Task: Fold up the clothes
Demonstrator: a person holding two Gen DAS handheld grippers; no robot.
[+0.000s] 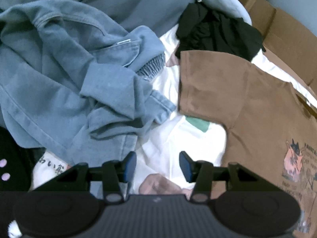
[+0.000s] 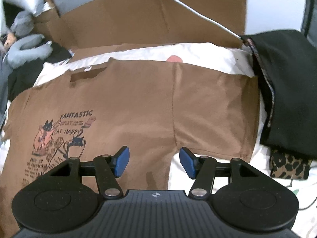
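The brown T-shirt [image 2: 138, 103] lies spread flat on the bed [image 2: 208, 53]; both grippers, left [image 1: 158, 166] and right [image 2: 154, 163], hover with fingers wide, holding nothing; a pinch might catch the white sheet beneath too.

t-shirt [image 2: 138, 103] lies flat on the bedsheet [image 2: 198, 53]; cardboard [image 2: 150, 13] stands behind it. folded garment [image 2: 291, 91] sits to its right, crumpled hoodie [image 1: 65, 75] to its left (left wrist view).
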